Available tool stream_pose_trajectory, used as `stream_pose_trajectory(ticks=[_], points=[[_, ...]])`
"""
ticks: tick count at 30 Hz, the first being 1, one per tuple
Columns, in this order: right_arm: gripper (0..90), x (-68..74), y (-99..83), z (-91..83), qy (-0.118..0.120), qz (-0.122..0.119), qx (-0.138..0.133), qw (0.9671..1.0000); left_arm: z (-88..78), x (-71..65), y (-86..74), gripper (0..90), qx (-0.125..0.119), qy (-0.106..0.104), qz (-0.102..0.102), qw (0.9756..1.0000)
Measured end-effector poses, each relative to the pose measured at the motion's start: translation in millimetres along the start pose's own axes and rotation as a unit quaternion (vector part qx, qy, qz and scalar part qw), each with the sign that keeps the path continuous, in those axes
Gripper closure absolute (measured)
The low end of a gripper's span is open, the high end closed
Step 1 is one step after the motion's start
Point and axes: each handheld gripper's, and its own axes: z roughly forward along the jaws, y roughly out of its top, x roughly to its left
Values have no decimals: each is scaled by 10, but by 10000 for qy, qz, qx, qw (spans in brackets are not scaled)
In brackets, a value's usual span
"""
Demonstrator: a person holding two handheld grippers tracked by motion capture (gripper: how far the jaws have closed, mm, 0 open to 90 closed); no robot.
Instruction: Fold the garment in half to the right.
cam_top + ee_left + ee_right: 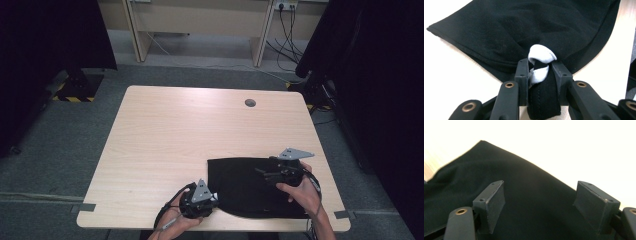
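Observation:
A folded black cloth (245,187) lies on the near right part of the wooden table (175,140). My left gripper (214,198) sits at the cloth's left edge. In the left gripper view it (540,72) is shut on a bunched fold of the black cloth (524,30), with a white label (541,56) sticking out between the jaws. My right gripper (262,173) hovers over the cloth's upper right part, pointing left. In the right gripper view it (541,200) stands open, nothing between its pads, with the black cloth (474,170) spread below.
A round cable hole (250,103) sits in the table's far right part. The table's front edge runs just below both hands. Beyond the table stand a light wooden desk (200,20) with trailing cables (287,35), and dark curtains on both sides.

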Motion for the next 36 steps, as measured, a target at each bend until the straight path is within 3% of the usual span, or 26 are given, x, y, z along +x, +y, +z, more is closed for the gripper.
stream_pose_trajectory(ticks=[23,30,32,34,36], points=[[255,395,515,498,429,-516,65,9977,-1,12,-1,697,-1,-43,-40,10000],[261,543,659,721,657,-752,190,9948,2,6,-4,696,14,-94,-106,9999],[275,592,691,803,747,-828,243,9935,-5,19,0,697,-1,35,-27,10000],[287,626,713,894,761,-884,346,9926,2,6,-2,697,0,-88,-59,9999],[294,645,726,977,757,-907,443,9920,-2,6,-2,697,15,-13,-38,10000]])
